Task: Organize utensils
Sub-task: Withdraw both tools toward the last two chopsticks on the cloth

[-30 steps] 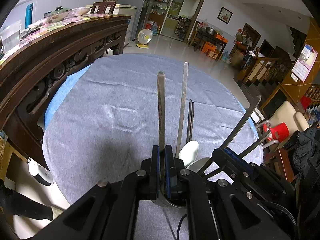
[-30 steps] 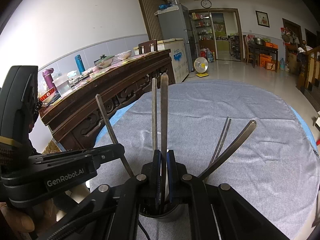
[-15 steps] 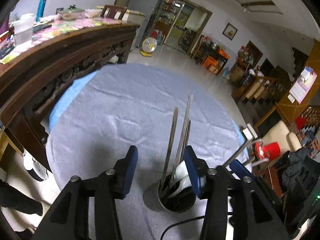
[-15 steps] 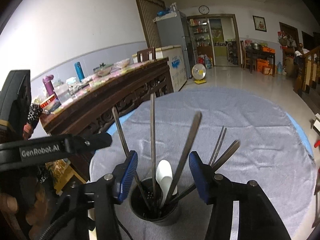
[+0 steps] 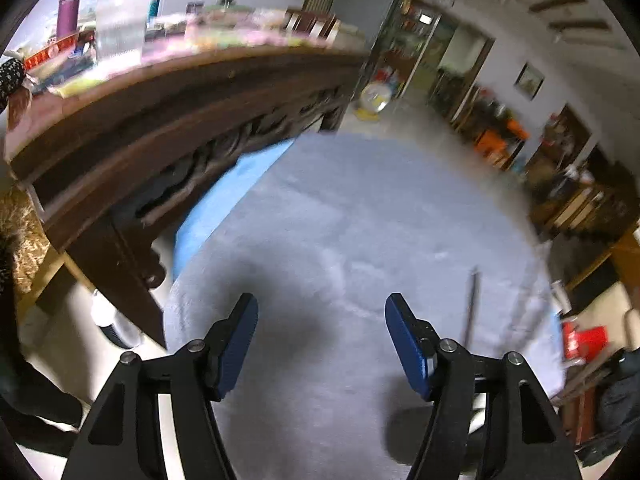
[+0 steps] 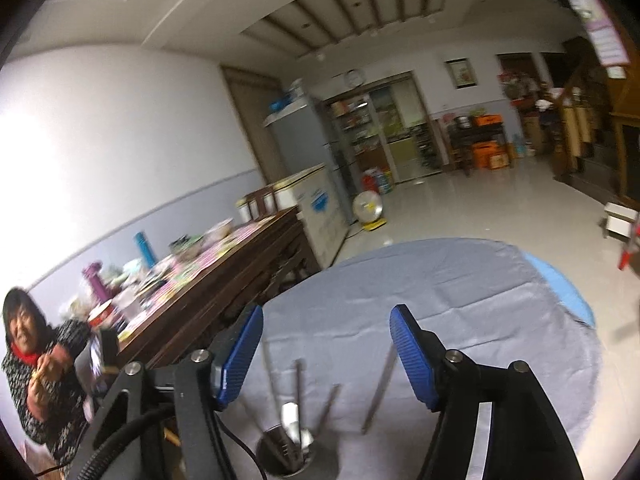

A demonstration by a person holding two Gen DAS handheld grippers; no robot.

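Observation:
A metal cup [image 6: 280, 460] stands on the grey tablecloth [image 6: 460, 300] with several long utensils [image 6: 298, 388] and a white spoon [image 6: 290, 414] upright in it. My right gripper [image 6: 326, 332] hangs above and behind the cup. Its jaws are opening, with nothing pressed between the blue pads [image 6: 412, 360]. My left gripper [image 5: 322, 320] points down at bare cloth [image 5: 340, 208]; its jaws are opening too and are empty. In the left wrist view one utensil handle [image 5: 471, 308] shows to the right of the gripper, and the cup is hidden behind the right finger.
A dark carved wooden sideboard [image 5: 160, 152] covered with bottles and dishes runs along the table's left side. A person [image 6: 28, 360] stands at its near end. The table's blue edge [image 6: 568, 292] shows at the right, with tiled floor and a small fan [image 6: 370, 208] beyond.
Both grippers were shut on utensils standing in the cup; both have let go and opened wide. The left one swung left off the cup, and the right one rose and pulled back.

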